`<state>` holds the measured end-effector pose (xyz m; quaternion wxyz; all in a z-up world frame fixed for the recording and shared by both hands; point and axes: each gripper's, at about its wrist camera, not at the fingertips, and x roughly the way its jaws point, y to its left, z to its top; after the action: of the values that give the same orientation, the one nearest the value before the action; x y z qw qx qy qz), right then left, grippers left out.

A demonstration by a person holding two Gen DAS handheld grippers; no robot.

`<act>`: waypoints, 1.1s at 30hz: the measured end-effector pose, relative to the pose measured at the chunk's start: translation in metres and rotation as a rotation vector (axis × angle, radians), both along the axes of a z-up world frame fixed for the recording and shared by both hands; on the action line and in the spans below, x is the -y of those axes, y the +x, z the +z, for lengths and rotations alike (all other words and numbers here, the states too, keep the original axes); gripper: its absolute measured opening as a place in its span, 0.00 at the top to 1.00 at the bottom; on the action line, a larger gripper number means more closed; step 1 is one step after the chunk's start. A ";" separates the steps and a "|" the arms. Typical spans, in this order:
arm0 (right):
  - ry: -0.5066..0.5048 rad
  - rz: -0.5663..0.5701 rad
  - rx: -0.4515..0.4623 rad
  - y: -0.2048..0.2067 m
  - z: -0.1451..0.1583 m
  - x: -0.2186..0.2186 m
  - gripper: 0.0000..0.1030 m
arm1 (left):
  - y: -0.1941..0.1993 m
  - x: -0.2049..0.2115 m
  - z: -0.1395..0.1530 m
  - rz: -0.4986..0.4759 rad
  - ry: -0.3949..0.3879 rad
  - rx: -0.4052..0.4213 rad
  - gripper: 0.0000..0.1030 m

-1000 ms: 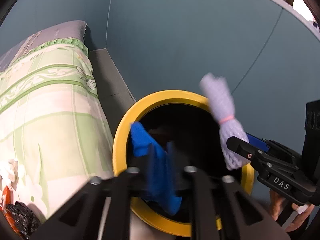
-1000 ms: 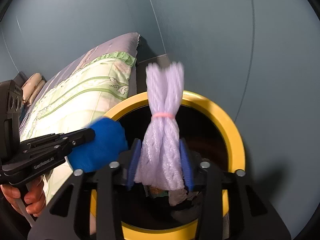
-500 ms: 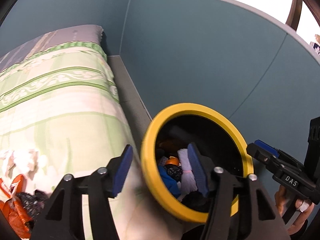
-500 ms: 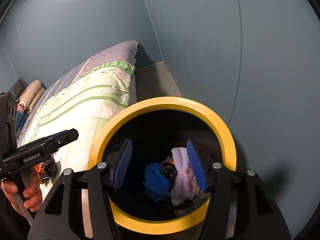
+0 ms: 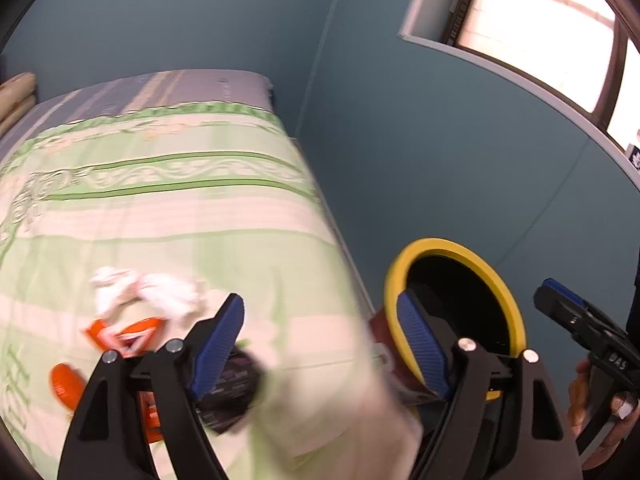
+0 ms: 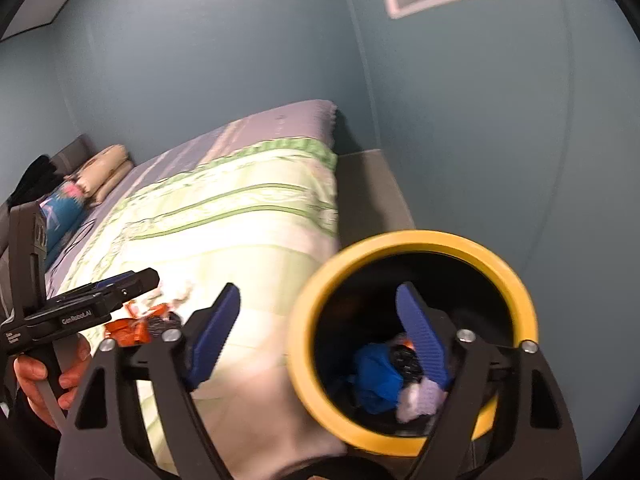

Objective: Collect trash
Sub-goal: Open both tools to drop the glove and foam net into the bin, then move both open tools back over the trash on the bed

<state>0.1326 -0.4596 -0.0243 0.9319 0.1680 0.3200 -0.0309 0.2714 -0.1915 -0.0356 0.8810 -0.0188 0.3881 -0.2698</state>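
Both bundles now lie in the yellow-rimmed bin (image 6: 516,280); each hand-held gripper, left (image 5: 320,344) and right (image 6: 320,332), has just been opening, now wide and empty. Next, aim at the wrappers (image 5: 120,332) near the bed's (image 5: 180,208) bin-side edge.

Bedroom in a home, bed with green-and-cream patterned quilt (image 6: 240,216), beige pillows (image 6: 106,170) at the far end, plain teal walls (image 5: 420,152), bright window (image 5: 536,28) upper right, probably daylight, blurred.

I see the yellow-rimmed black bin (image 6: 516,280) lower right — blue rag (image 6: 376,376) and pale rope bundle (image 6: 420,400) inside; orange wrappers (image 5: 120,332) lie lower left.
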 end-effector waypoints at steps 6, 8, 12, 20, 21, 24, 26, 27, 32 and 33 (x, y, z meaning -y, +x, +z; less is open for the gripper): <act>-0.005 0.115 0.019 0.011 0.013 -0.051 0.22 | -0.012 -0.061 0.003 0.110 -0.008 0.001 0.22; -0.013 0.153 0.020 0.017 0.014 -0.069 0.22 | -0.015 -0.078 0.002 0.141 0.000 0.005 0.21; -0.020 0.224 0.012 0.030 0.012 -0.101 0.22 | -0.023 -0.116 0.000 0.216 0.014 0.001 0.20; -0.049 0.336 -0.039 0.059 -0.002 -0.161 0.22 | -0.025 -0.176 -0.023 0.316 0.040 -0.044 0.19; -0.053 0.346 -0.048 0.062 -0.006 -0.166 0.22 | -0.026 -0.181 -0.028 0.326 0.046 -0.051 0.19; -0.073 0.364 -0.080 0.072 -0.017 -0.181 0.22 | -0.025 -0.194 -0.040 0.344 0.063 -0.076 0.18; -0.083 0.371 -0.115 0.080 -0.027 -0.190 0.22 | -0.023 -0.200 -0.050 0.356 0.075 -0.093 0.18; -0.078 0.375 -0.124 0.084 -0.031 -0.191 0.22 | -0.022 -0.204 -0.055 0.362 0.079 -0.104 0.18; -0.073 0.387 -0.179 0.097 -0.052 -0.203 0.22 | -0.015 -0.214 -0.079 0.375 0.086 -0.148 0.18; -0.073 0.387 -0.187 0.099 -0.055 -0.204 0.22 | -0.014 -0.215 -0.082 0.377 0.088 -0.151 0.18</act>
<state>0.2319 -0.2553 -0.0796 0.8922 0.0659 0.4299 0.1216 0.2576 0.0231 -0.1179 0.8844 -0.0727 0.4539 -0.0807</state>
